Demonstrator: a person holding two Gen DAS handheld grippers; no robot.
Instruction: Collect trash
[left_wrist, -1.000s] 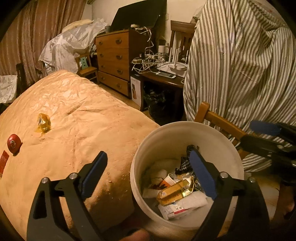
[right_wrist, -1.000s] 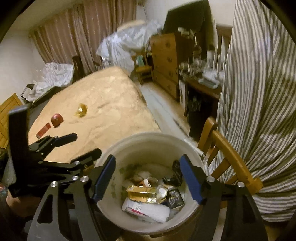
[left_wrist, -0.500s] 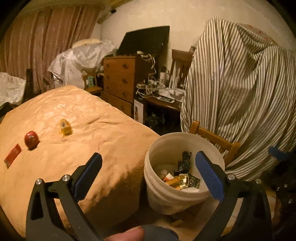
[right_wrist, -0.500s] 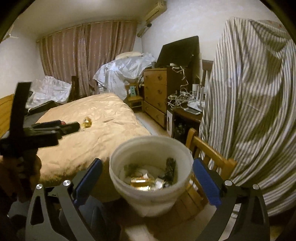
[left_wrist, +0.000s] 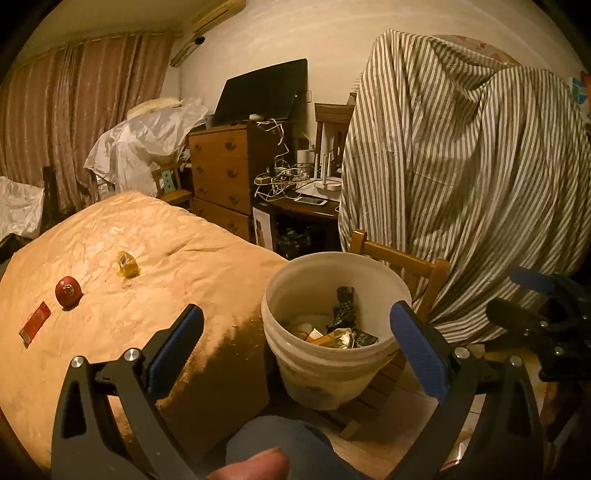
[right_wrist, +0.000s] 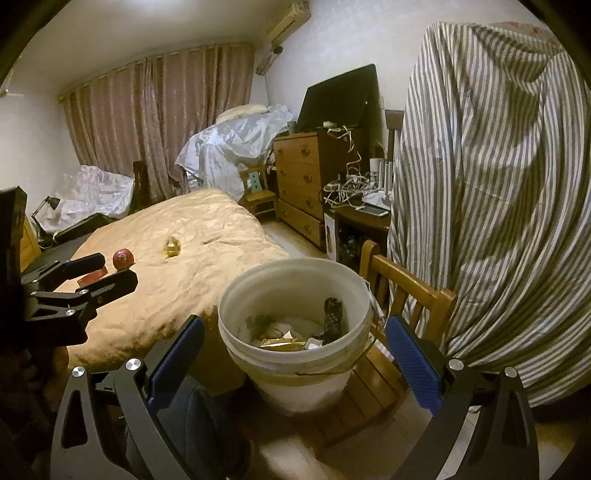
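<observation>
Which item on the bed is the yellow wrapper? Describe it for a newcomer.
Start at the bed with the tan cover beside the white bucket. Three items lie on it in a row: a flat red packet, a round red ball, then the wrapper, the only crumpled, shiny yellow one, farthest back.

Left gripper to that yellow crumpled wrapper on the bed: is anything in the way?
Nothing visible. The left gripper hangs with open, empty jaws off the bed's near corner, and only bare bedspread lies between it and the yellow wrapper. The red round thing and red packet sit off to the left.
</observation>
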